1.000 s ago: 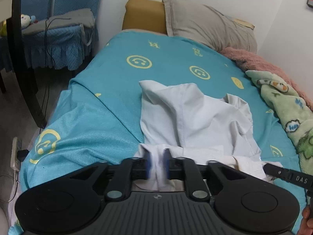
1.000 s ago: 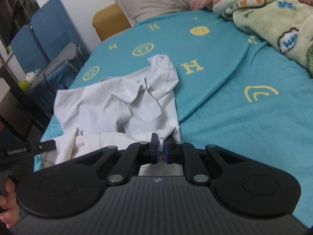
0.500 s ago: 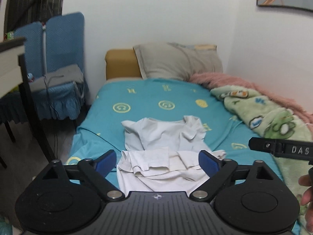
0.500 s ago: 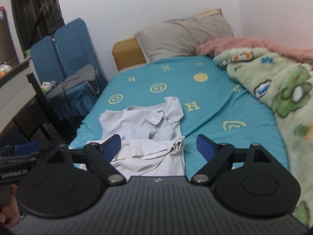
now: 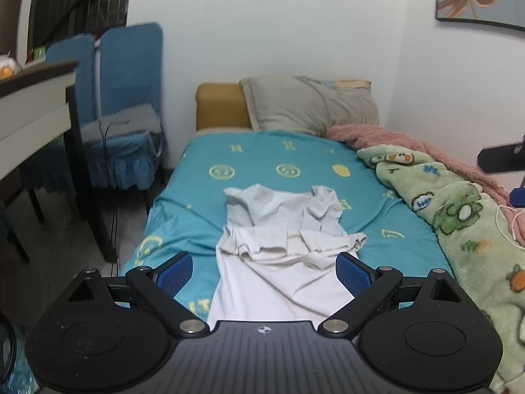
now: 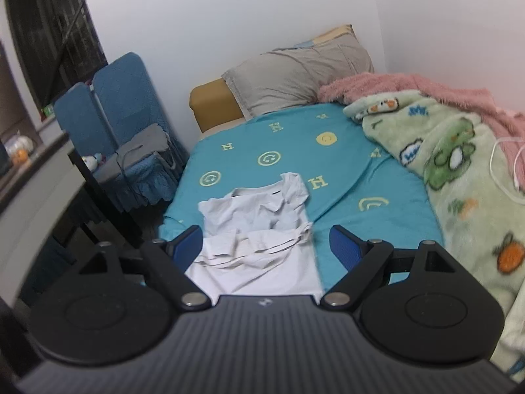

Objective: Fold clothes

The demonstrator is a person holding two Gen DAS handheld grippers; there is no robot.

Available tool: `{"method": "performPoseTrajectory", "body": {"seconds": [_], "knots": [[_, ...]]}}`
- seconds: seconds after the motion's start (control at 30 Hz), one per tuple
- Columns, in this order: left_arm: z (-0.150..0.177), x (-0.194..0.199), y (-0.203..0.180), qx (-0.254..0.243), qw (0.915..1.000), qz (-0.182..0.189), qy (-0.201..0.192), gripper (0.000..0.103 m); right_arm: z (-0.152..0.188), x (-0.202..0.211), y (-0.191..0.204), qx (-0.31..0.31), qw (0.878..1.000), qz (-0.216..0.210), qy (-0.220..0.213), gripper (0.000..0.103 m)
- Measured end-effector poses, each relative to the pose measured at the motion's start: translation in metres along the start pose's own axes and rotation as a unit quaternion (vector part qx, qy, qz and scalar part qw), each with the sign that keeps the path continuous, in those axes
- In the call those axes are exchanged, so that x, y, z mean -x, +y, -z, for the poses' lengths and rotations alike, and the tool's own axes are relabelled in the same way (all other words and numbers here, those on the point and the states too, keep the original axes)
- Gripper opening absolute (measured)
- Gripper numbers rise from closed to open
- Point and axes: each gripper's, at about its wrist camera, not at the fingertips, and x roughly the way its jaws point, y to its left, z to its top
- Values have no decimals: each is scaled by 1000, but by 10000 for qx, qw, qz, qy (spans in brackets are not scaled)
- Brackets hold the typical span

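A white shirt (image 5: 282, 249) lies crumpled and partly folded on the teal bed sheet (image 5: 262, 161); it also shows in the right wrist view (image 6: 259, 236). My left gripper (image 5: 264, 271) is open and empty, raised above the shirt's near end. My right gripper (image 6: 265, 244) is open and empty, also held back above the shirt's near part. Part of the right gripper (image 5: 502, 161) shows at the right edge of the left wrist view. The shirt's nearest edge is hidden behind the gripper bodies.
A green cartoon blanket (image 5: 459, 229) and a pink blanket (image 6: 410, 88) lie along the bed's right side. A grey pillow (image 5: 308, 105) is at the head. Blue chairs (image 5: 124, 105) and a desk (image 5: 32, 105) stand left of the bed.
Both grippers were shut on the shirt's near edge; they let go, opened wide, and pulled back and up from the bed. The shirt now lies released on the sheet.
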Motion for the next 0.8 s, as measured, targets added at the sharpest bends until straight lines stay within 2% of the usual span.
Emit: {"method": "performPoseTrajectory", "body": {"seconds": [0.23, 0.37, 0.47, 0.57, 0.7, 0.8], "knots": [[10, -8, 21, 738, 9955, 338, 490, 96, 20, 0, 11, -357, 9991, -187, 99, 86], [30, -27, 40, 1395, 9842, 575, 930, 96, 43, -20, 4, -625, 9965, -283, 477, 86], [47, -44, 57, 1917, 9697, 794, 1287, 95, 55, -33, -5, -771, 9948, -334, 577, 86], [66, -69, 75, 2618, 9472, 968, 1580, 95, 68, -50, -19, -1051, 9915, -421, 648, 86], [86, -99, 91, 3336, 9197, 1091, 1757, 90, 91, -78, -48, -1683, 9806, -633, 777, 85], [97, -118, 99, 3662, 9059, 1053, 1849, 86, 111, -100, -68, -2212, 9690, -715, 834, 86]]}}
